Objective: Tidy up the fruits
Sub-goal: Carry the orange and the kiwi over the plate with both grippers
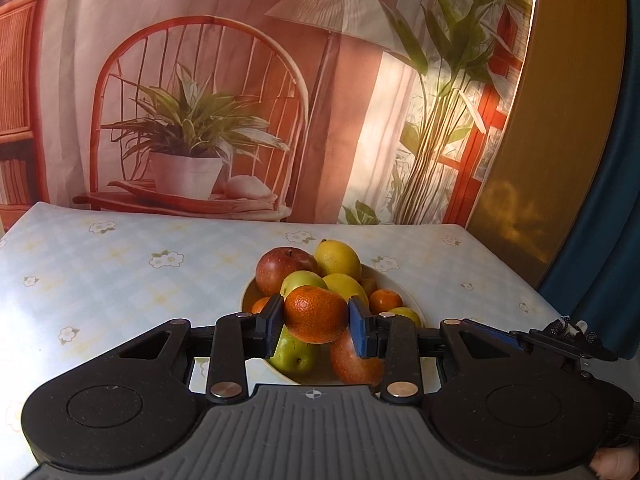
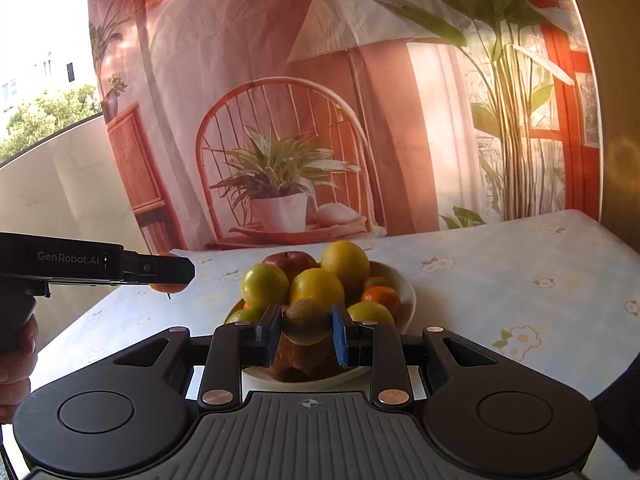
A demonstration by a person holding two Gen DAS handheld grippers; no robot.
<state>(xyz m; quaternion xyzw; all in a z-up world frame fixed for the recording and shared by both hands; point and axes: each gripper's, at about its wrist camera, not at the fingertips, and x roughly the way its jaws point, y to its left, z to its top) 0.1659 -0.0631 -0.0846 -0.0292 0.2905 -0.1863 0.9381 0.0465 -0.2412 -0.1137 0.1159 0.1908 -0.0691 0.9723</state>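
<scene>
A white bowl (image 1: 404, 286) holds a pile of fruit: a red apple (image 1: 284, 268), lemons (image 1: 338, 258), green apples and small mandarins. My left gripper (image 1: 316, 320) is shut on a mandarin (image 1: 315, 314), held above the bowl's near side. In the right wrist view the same bowl (image 2: 404, 286) sits ahead. There my right gripper (image 2: 306, 326) is shut on a brown kiwi (image 2: 306, 322) just over the bowl's front. At the left of that view the left gripper (image 2: 172, 276) shows from the side with its mandarin (image 2: 168, 289) peeking below the fingers.
The table wears a pale blue flowered cloth (image 1: 120, 264). A printed backdrop (image 1: 240, 100) of a chair, plant and lamp hangs behind it. A blue curtain (image 1: 608, 240) stands at the table's right edge. A person's hand (image 2: 16, 360) grips the left gripper's handle.
</scene>
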